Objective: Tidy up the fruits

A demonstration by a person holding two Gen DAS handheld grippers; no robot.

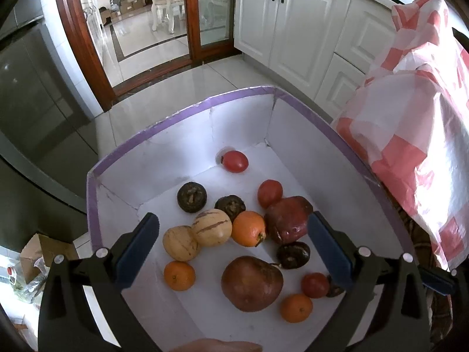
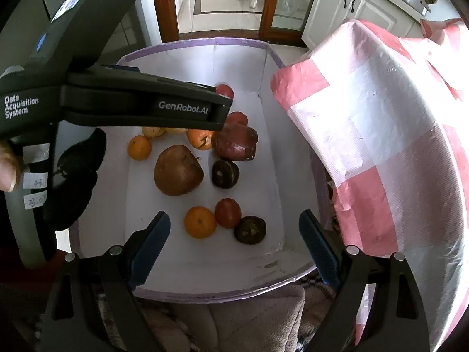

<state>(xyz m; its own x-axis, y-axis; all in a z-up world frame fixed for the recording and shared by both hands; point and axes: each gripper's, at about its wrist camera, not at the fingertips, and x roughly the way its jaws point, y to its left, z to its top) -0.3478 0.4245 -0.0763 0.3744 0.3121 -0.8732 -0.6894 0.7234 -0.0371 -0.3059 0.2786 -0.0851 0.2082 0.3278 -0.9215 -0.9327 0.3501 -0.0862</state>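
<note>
Both our grippers hang wide open and empty over a white box [image 1: 181,123] of loose fruit.

Our left gripper [image 1: 233,243] has its jaws spread well apart and holds nothing; beneath it lie 2 pale striped melons [image 1: 211,227], touching each other, an orange [image 1: 248,228] and a dark red fruit [image 1: 288,218] pressed against that orange. Nearer us sits a large brown fruit [image 1: 252,283], with 2 more oranges, 1 [image 1: 179,275] on its left and 1 [image 1: 296,308] on its right, and a tomato [image 1: 315,285]. A lone tomato [image 1: 234,161] rests by the far wall. Our right gripper [image 2: 234,243] is equally wide, gripping nothing, above an orange [image 2: 200,222], a tomato [image 2: 227,213] and a dark round fruit [image 2: 250,230] clustered together. A pink-and-white checked bag [image 2: 381,146] hangs beside the box's right wall.
</note>
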